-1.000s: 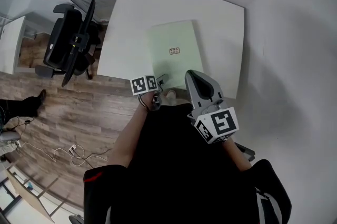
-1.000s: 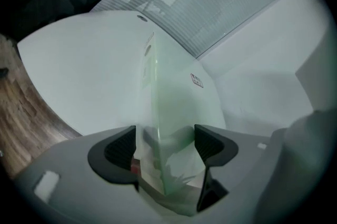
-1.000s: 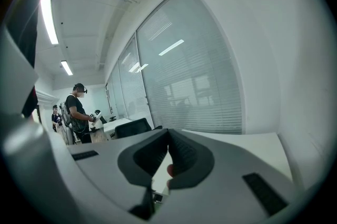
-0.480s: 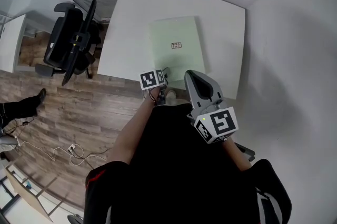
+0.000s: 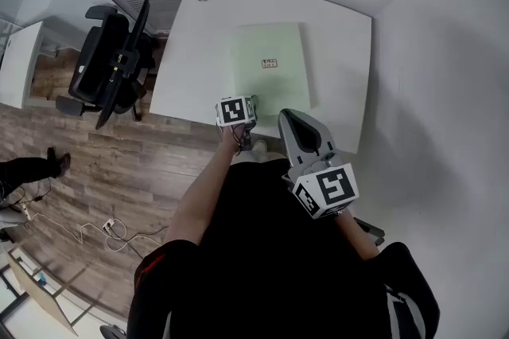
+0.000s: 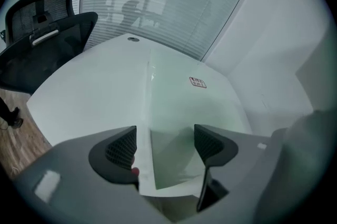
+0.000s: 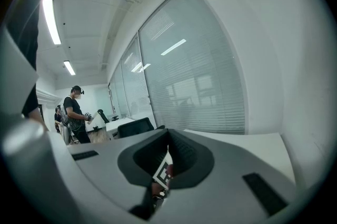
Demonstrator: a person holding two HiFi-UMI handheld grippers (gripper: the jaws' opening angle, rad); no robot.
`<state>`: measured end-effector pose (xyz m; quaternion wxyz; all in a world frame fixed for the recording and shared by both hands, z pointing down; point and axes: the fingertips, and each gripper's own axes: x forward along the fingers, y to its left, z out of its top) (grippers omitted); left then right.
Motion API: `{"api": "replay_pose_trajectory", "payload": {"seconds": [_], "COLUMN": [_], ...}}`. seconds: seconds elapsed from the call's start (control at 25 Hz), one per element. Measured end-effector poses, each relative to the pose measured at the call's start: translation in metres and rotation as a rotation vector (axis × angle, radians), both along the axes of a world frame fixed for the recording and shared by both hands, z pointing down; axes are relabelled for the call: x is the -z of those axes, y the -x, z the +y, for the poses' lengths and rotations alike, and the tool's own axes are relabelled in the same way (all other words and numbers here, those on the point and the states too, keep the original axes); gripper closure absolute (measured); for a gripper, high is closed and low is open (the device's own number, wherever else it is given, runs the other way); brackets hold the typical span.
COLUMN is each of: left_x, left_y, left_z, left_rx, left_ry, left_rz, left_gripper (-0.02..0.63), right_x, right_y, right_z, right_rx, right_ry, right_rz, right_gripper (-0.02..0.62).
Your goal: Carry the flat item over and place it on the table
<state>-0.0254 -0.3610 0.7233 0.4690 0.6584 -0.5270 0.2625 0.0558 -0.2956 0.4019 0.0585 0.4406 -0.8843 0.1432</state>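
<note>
A pale green flat item [image 5: 270,67] with a small red label lies on the white table [image 5: 191,59]. Its near end reaches the table's front edge. My left gripper [image 5: 246,108] sits at that front edge, by the item's near left corner. In the left gripper view the item [image 6: 184,107] runs away from me, and its near edge lies between the two spread pads of the left gripper [image 6: 163,146], which is open. My right gripper [image 5: 288,114] hovers at the item's near right corner, tilted upward. In its own view, the right gripper [image 7: 168,157] has its pads together with nothing held.
A black office chair [image 5: 111,63] stands left of the table on the wood floor. A white wall borders the table on the right, and a blinds-covered glass wall [image 6: 158,12] runs behind it. Cables [image 5: 111,230] lie on the floor. A person [image 7: 76,112] stands far off.
My left gripper has moved right and forward to the table's front edge, so its open jaws now flank the item's near edge. The right gripper has barely moved.
</note>
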Motion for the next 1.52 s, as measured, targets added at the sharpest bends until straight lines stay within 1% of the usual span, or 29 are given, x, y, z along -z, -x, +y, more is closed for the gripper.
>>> {"api": "replay_pose_trajectory", "payload": {"seconds": [0.12, 0.28, 0.36, 0.44, 0.6, 0.72, 0.8, 0.88, 1.0, 1.2, 1.28, 1.4, 1.52], "left_x": [0.003, 0.011, 0.017, 0.027, 0.062, 0.096, 0.123, 0.15, 0.187, 0.245, 0.268, 0.303, 0.33], "left_y": [0.003, 0.01, 0.013, 0.014, 0.017, 0.019, 0.017, 0.014, 0.009, -0.006, -0.011, -0.009, -0.005], "left_z": [0.005, 0.017, 0.026, 0.032, 0.034, 0.036, 0.04, 0.043, 0.048, 0.061, 0.066, 0.073, 0.077], "left_rx": [-0.022, -0.075, -0.085, -0.092, -0.093, -0.08, -0.079, -0.081, -0.088, -0.117, -0.132, -0.133, -0.116], "left_ry": [-0.014, -0.064, -0.09, -0.135, -0.25, -0.323, -0.38, -0.442, -0.527, -0.647, -0.707, -0.822, -0.92], "left_rz": [-0.014, -0.073, -0.085, -0.08, -0.057, -0.041, -0.029, -0.016, 0.019, 0.15, 0.193, 0.218, 0.207], "left_gripper": [0.271, 0.334, 0.362, 0.388, 0.403, 0.474, 0.528, 0.568, 0.597, 0.601, 0.601, 0.601, 0.601], "right_x": [-0.001, 0.0, 0.0, -0.001, 0.0, 0.002, 0.004, 0.005, 0.004, 0.006, 0.008, 0.011, 0.017], "right_y": [-0.001, 0.0, -0.002, -0.005, -0.006, -0.003, -0.003, -0.005, -0.006, -0.007, -0.006, -0.005, -0.004], "right_z": [0.001, 0.002, 0.004, 0.007, 0.008, 0.01, 0.014, 0.017, 0.02, 0.023, 0.024, 0.027, 0.028], "right_rx": [0.001, -0.004, -0.009, -0.019, -0.024, -0.02, -0.022, -0.033, -0.049, -0.067, -0.075, -0.082, -0.085], "right_ry": [-0.002, -0.005, -0.009, -0.008, -0.01, -0.016, -0.016, -0.015, -0.017, -0.025, -0.038, -0.061, -0.079], "right_rz": [-0.005, -0.014, -0.021, -0.03, -0.043, -0.044, -0.046, -0.056, -0.058, -0.051, -0.048, -0.049, -0.046], "right_gripper": [0.594, 0.594, 0.594, 0.594, 0.594, 0.594, 0.594, 0.594, 0.594, 0.594, 0.594, 0.594, 0.594]}}
